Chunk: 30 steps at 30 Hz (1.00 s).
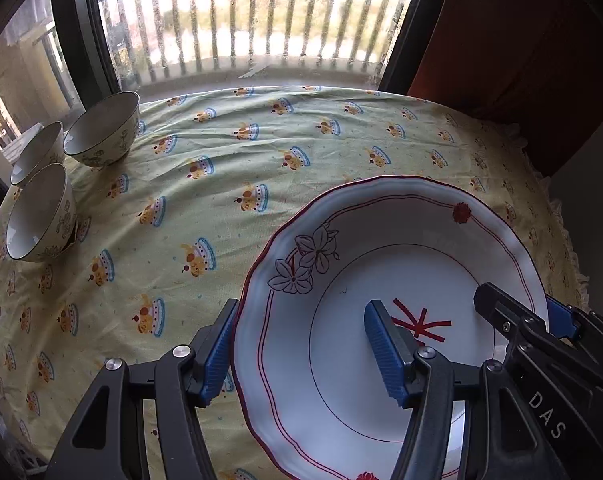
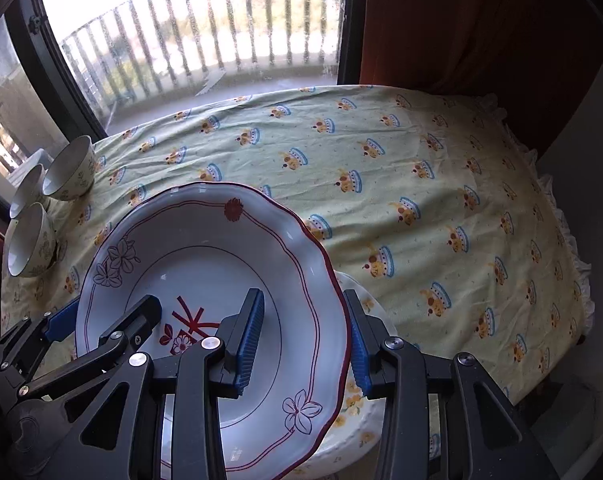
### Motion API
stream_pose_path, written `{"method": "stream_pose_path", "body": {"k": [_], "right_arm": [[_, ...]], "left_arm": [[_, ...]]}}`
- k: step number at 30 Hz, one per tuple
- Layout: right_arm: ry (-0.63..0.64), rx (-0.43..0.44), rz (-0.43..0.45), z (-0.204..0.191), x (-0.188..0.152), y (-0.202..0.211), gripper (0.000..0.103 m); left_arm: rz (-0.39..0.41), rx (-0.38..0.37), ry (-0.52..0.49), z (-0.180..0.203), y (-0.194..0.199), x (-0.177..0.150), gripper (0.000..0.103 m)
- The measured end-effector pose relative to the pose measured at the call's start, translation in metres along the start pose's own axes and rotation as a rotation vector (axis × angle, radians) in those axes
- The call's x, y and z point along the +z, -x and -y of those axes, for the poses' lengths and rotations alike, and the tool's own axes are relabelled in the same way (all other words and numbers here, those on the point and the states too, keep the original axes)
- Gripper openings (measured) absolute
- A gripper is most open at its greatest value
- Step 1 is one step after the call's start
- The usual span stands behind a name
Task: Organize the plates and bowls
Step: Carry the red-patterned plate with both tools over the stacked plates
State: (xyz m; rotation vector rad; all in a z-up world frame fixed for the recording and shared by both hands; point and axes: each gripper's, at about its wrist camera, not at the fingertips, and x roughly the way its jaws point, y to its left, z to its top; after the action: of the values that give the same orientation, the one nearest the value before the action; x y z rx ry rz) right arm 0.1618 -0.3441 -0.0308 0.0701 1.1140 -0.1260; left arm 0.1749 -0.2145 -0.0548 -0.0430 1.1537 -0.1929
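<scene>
Two hand-held tools bracket a red-rimmed plate (image 1: 381,300) above a surface draped in a yellow tablecloth (image 1: 221,152). The left tool (image 1: 301,348) spans the plate's left rim, its fingers spread wide, one outside the edge and one over the well. The right tool (image 2: 307,344) mirrors it on the opposite rim, equally wide. Neither appears clamped, though contact at the rim cannot be ruled out. The plate sits tilted on a second plate (image 2: 357,420) with yellow flowers. Three bowls (image 1: 49,184) cluster well to the plate's left, by the window (image 1: 253,20). The risk: an uneven squeeze on the scalloped rim could tip the plate, sliding it off the one beneath.
</scene>
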Motion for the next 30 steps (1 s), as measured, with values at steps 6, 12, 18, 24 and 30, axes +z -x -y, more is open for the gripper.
{"method": "stream_pose_path", "body": {"k": [6,12,18,24,30], "right_arm": [[-0.025,-0.019,-0.041,0.021,-0.028,-0.007,0.044],[-0.019,-0.019,-0.081,0.042,-0.040,-0.021,0.044],[0.030,0.013,-0.110,0.054,-0.040,-0.040,0.044],[0.071,0.047,-0.135,0.065,-0.038,-0.058,0.043],[0.102,0.072,-0.151,0.075,-0.032,-0.068,0.043]], "left_arm": [[-0.047,-0.009,0.002,0.021,-0.013,-0.024,0.063],[-0.075,0.005,0.014,0.039,-0.025,-0.035,0.062],[-0.079,0.055,0.048,0.048,-0.039,-0.041,0.062],[-0.064,0.124,0.066,0.063,-0.043,-0.042,0.061],[-0.085,0.156,0.094,0.072,-0.051,-0.043,0.061]]}}
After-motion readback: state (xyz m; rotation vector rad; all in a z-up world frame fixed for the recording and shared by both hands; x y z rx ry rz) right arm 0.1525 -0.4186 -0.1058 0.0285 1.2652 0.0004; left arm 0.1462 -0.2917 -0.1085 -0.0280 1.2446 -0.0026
